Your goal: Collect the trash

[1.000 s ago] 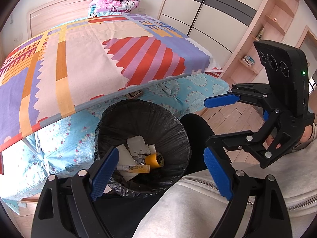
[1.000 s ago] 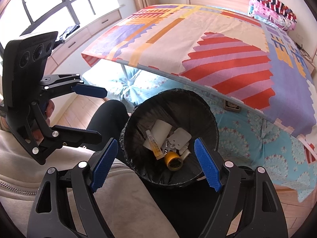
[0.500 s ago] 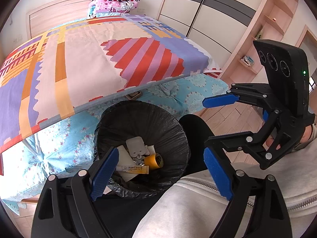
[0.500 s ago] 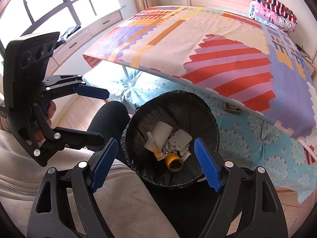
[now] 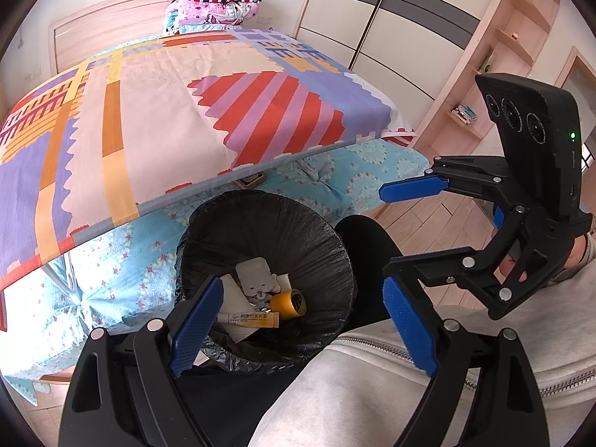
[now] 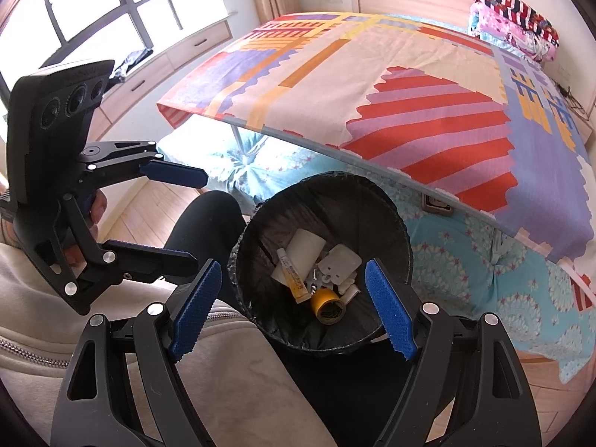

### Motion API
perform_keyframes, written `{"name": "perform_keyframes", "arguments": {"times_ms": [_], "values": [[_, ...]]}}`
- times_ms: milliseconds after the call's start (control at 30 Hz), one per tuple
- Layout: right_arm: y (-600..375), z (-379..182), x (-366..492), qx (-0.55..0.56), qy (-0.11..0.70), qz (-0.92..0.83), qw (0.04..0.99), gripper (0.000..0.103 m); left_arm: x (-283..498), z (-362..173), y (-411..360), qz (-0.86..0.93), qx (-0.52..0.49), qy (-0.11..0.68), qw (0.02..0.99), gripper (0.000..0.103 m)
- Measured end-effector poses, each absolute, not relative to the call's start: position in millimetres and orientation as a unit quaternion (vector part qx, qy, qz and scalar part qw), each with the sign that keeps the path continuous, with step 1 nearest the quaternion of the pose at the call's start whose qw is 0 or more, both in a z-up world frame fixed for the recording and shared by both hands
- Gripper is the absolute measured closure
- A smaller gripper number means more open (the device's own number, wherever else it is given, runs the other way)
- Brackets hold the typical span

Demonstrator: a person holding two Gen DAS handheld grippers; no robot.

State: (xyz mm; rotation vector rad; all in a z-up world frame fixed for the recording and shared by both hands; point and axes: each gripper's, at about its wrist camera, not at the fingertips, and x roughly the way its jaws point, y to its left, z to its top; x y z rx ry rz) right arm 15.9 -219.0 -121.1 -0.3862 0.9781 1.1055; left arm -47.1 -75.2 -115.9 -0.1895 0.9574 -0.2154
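Observation:
A round bin with a black liner [image 5: 327,238] [image 6: 395,223] stands on the floor by the bed. Inside lie a yellow tape roll [image 5: 292,303] [image 6: 327,305], a yellow-white tube [image 5: 249,319] [image 6: 292,273], a white plastic packet [image 5: 255,273] [image 6: 341,262] and white paper scraps [image 6: 303,251]. My left gripper [image 5: 303,329] is open and empty above the bin's near rim. My right gripper [image 6: 292,311] is open and empty over the bin. Each gripper shows in the other's view: the right one [image 5: 395,238], the left one [image 6: 193,219].
A bed with a colourful patterned cover [image 5: 149,123] [image 6: 372,85] overhangs behind the bin, above a blue floral sheet [image 5: 123,260]. Folded bedding [image 5: 214,3] sits at the headboard. The person's grey sleeve [image 5: 372,391] and black-clad knee [image 5: 368,238] lie near the bin. Wardrobe and shelves [image 5: 465,74] stand on the right.
Both grippers have drifted slightly; the bin sits a little further right in the right wrist view. Both stay open and empty. The trash in the bin has not moved.

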Motion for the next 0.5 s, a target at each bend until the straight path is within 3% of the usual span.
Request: {"name": "perform_keyframes", "arguments": {"times_ms": [500], "values": [[-218.7,-121.0,16.6,-0.174,0.442,0.501,0.723,0.024,-46.6,-115.1,-75.0,-0.103,-0.091,0.457,0.879,0.019]]}}
